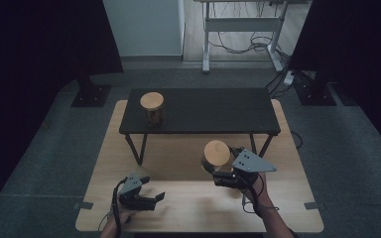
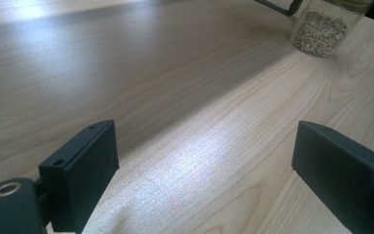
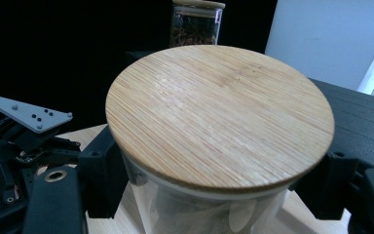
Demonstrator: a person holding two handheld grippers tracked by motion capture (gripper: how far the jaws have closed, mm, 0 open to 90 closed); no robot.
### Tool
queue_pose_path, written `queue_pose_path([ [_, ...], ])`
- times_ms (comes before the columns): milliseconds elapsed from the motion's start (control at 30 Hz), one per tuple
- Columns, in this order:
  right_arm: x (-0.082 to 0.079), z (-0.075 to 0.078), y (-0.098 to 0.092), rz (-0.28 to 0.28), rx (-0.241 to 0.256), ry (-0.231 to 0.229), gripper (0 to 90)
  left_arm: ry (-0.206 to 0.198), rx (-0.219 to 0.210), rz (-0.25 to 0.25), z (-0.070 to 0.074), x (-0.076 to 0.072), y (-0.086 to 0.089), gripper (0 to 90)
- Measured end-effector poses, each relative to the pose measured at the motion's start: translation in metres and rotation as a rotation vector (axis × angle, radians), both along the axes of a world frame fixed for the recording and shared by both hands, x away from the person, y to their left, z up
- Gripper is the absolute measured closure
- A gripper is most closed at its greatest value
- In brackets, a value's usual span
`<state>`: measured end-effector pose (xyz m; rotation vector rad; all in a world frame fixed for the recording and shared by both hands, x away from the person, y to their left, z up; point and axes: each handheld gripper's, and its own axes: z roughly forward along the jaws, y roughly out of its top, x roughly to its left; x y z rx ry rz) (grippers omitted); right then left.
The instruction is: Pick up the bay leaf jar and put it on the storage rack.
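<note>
1. Two hand-held grippers are over the light wooden table [image 1: 129, 148]. The right gripper [image 1: 223, 174] has its jaws clamped on the sides of a clear glass jar with a round bamboo lid [image 1: 216, 154], one jaw at each flank just below the lid, as its own view confirms [image 3: 219, 117].
2. That jar stands directly ahead of the right gripper, between it and the low black metal bench [image 1: 218, 106] beyond. Whether its base touches the table cannot be told.
3. The left gripper [image 1: 154, 197] is well to the left of the right gripper and nearer the person's edge. Its jaws stand wide apart with bare table between them in its own view [image 2: 204, 161].
4. From the left gripper, the held jar's lower part shows far ahead and to the upper right, with pale grain-like contents [image 2: 321, 29].
5. A second glass jar with a bamboo lid and dark contents [image 1: 152, 108] stands on the bench, beyond the held jar from the right gripper [image 3: 196, 22].
</note>
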<state>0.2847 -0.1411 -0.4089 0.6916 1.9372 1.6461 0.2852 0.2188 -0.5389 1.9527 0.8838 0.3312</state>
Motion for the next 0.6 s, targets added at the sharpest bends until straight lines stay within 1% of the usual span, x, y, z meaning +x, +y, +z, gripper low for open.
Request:
queue_pose_path([
  [300, 0.006, 0.008, 0.0, -0.006, 0.015, -0.005, 24.9, 0.0, 0.0, 0.0, 0.0, 0.0, 0.0, 9.1],
  [600, 0.012, 0.015, -0.001, -0.009, 0.016, -0.012, 24.8, -0.001, 0.001, -0.001, 0.0, 0.0, 0.0, 9.1],
])
